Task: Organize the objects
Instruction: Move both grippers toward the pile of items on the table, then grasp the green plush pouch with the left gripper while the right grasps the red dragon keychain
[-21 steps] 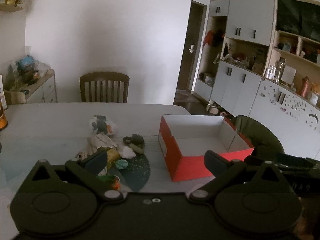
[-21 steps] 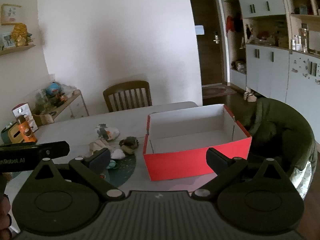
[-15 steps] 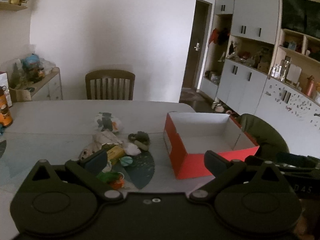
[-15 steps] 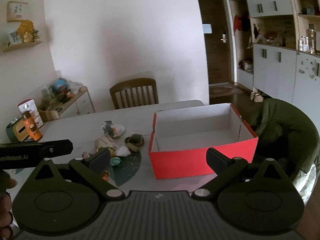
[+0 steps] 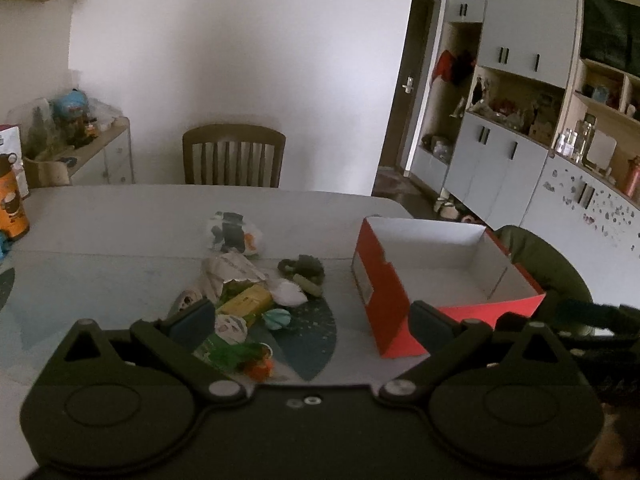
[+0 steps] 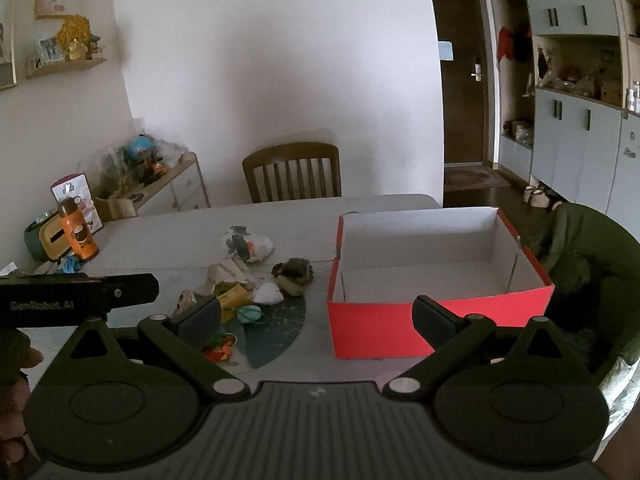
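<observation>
So the change over the last moment is mostly one of viewpoint: in both wrist views the pile (image 5: pixel 248 292) and the box (image 5: pixel 436 280) sit further right and a little further off than a moment ago, and more of the table's (image 5: pixel 120 232) left side shows, the orange bottle (image 6: pixel 78 234) included. The pile itself and the box have not shifted against each other. That reads as both grippers being drawn back and re-aimed, not as any sorting begun.

The left gripper (image 5: pixel 310 320) has its fingers wide apart with nothing between them, and the right gripper (image 6: pixel 316 316) is likewise spread and empty. Both hang above the near edge of the table, short of the objects.

The pile lies mid-table on and beside a dark mat (image 5: pixel 308 328): a plastic bag (image 5: pixel 234 234) at the back, crumpled paper, a yellow pack (image 5: pixel 246 300), a white lump, a teal bit, a dark toy (image 5: pixel 302 268), and orange-green scraps nearest the left gripper. The box stands just right of the pile, open-topped and empty, its right end close to the table's edge by a green chair (image 6: pixel 592 264).

My guess is that the first pick is still to come, most likely from the near side of the pile. There is free table left of the pile and behind it. The tight spot is the gap between pile and box wall, and the left gripper's body shows at the left of the right wrist view, so the two tools are near each other.
</observation>
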The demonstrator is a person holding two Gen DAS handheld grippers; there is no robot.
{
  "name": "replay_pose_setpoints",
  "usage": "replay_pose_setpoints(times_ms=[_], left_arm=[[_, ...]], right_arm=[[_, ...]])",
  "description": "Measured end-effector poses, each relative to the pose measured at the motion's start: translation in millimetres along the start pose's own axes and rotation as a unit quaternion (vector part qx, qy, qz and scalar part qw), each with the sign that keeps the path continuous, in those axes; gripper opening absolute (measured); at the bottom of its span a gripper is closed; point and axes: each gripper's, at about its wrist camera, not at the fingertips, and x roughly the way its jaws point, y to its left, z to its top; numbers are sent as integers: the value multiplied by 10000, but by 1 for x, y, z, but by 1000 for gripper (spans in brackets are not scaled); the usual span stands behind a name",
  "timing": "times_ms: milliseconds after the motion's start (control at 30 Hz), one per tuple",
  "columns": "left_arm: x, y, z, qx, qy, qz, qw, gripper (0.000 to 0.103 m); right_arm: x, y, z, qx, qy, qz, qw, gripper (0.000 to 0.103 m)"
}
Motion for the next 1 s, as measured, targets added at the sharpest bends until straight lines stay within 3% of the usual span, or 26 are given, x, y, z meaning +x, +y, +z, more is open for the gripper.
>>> replay_pose_setpoints(times_ms=[333,567,700,1000], left_arm=[[68,57,2,-15,376,15,9993,102],[123,91,-6,104,896,-121,9958,100],[152,110,-13,118,1199,-201,9925,94],[192,135,-21,-72,1703,-644,9833,92]], right_arm=[[65,38,6,-426,403,-36,9983,102],[125,72,-3,-732,778,188,9941,102],[165,89,-13,-895,1134,345,9889,100],[221,120,-39,-1470,1706,579,9726,94]])
